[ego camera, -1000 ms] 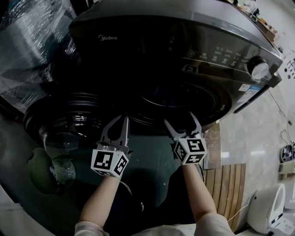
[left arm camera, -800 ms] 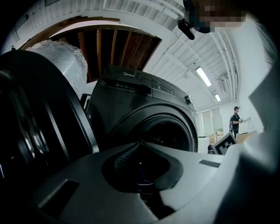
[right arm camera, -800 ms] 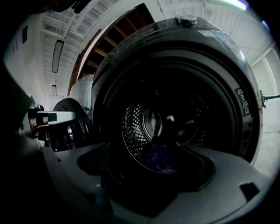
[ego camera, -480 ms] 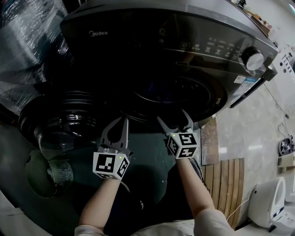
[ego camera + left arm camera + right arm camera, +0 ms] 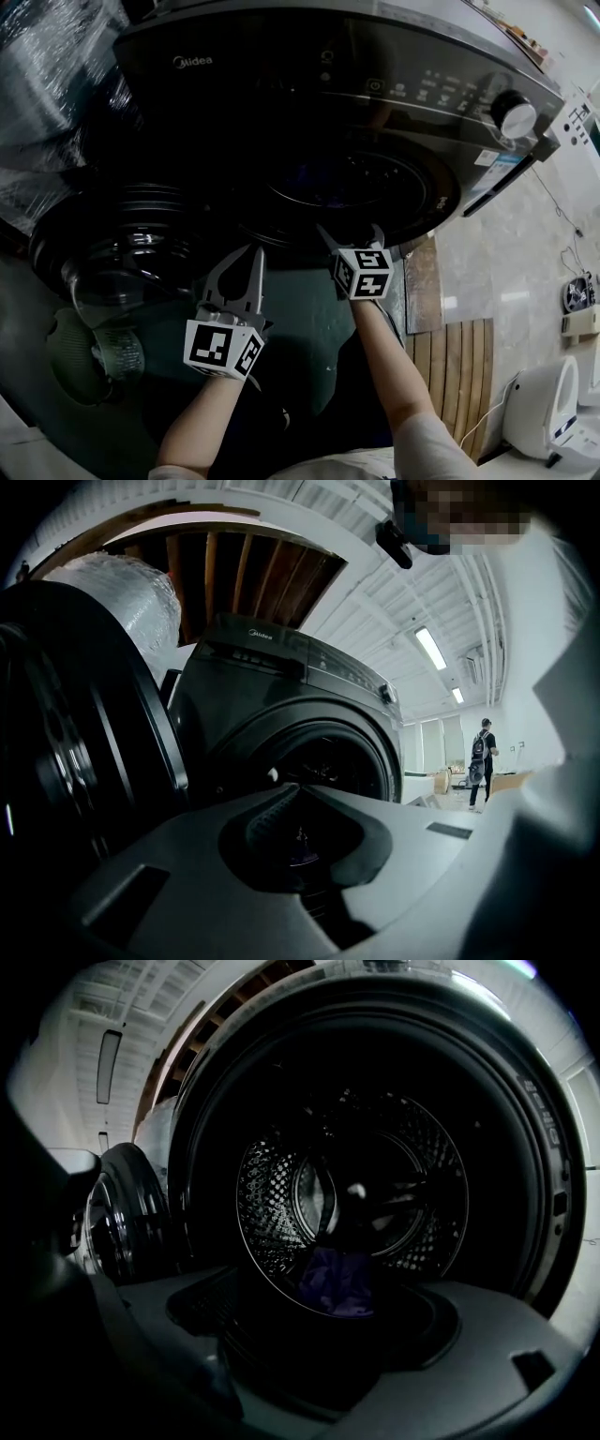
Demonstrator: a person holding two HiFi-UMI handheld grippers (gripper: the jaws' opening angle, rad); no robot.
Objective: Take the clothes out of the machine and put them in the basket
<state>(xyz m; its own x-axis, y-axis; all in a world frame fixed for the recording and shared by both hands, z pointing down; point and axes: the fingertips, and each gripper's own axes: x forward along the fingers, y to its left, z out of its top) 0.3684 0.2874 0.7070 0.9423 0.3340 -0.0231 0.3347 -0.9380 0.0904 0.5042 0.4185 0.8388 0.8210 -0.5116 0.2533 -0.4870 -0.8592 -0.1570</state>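
Right tongs [image 5: 350, 232] gape empty before the perforated round drum [image 5: 272, 1206] holding crumpled purple cloth [image 5: 339, 1283]; left tongs [image 5: 253, 255] pinched shut.

In the head view, a bundle wrapped in clear plastic [image 5: 47, 84] fills the 10 o'clock corner. At 4 o'clock a wooden slatted board [image 5: 459, 375] lies on the pale tiled floor [image 5: 506, 262], and a white appliance [image 5: 548, 412] stands further out toward the corner, just beside it. In the left gripper view, the wrapped bundle [image 5: 122, 592] shows at 10 o'clock under brown wooden beams [image 5: 234, 569]. A long ceiling lamp [image 5: 430, 647] glows at 2 o'clock, and a person [image 5: 480, 761] stands far off at 3 o'clock.
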